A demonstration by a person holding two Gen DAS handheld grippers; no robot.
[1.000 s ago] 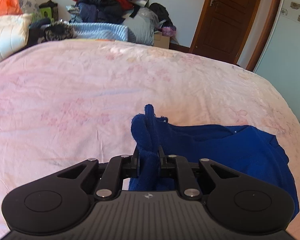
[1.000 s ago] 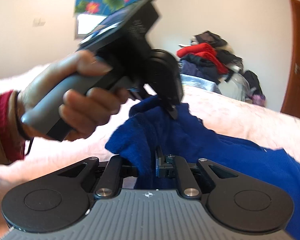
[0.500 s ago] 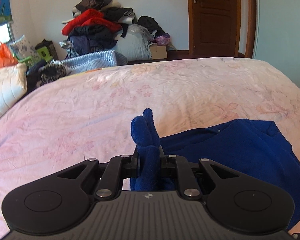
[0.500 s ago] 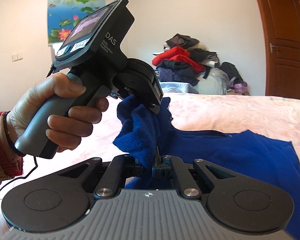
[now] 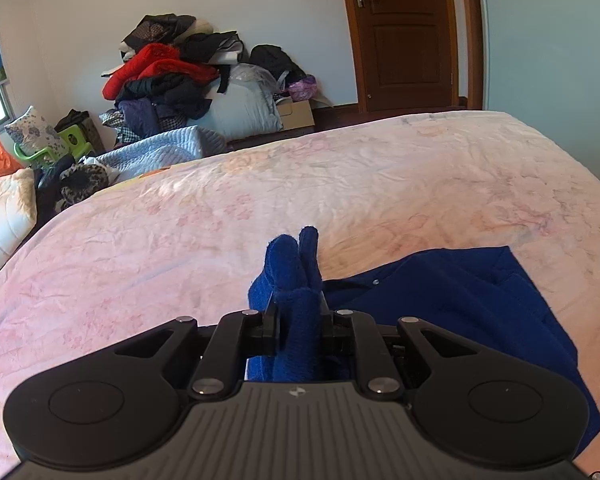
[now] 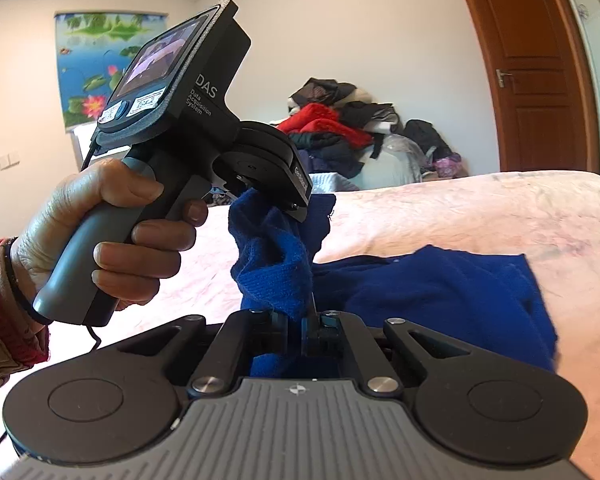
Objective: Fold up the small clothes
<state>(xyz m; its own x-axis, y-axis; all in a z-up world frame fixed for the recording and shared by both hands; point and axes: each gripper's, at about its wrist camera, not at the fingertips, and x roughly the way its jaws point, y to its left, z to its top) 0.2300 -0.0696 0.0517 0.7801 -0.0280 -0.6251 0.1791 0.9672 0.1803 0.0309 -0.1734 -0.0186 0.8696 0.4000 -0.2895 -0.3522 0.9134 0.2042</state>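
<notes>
A small dark blue knit garment (image 5: 452, 300) lies on the pink floral bedsheet (image 5: 340, 192), its near edge lifted off the bed. My left gripper (image 5: 298, 320) is shut on a bunched fold of the blue garment, which sticks up between its fingers. My right gripper (image 6: 300, 320) is shut on another part of the same garment (image 6: 440, 292). In the right wrist view the left gripper (image 6: 284, 206) hangs just ahead and to the left, held in a hand, with blue cloth stretched between the two grippers.
A heap of clothes (image 5: 172, 76) and a cardboard box (image 5: 296, 114) stand beyond the far bed edge by the wall. Pillows and bags (image 5: 4, 200) lie at the left. A brown door (image 5: 404, 32) is at the back right.
Both grippers have risen and tilted upward with the blue cloth held. The garment's near edge is lifted higher and pulled tauter between them. Neither grip has changed.
</notes>
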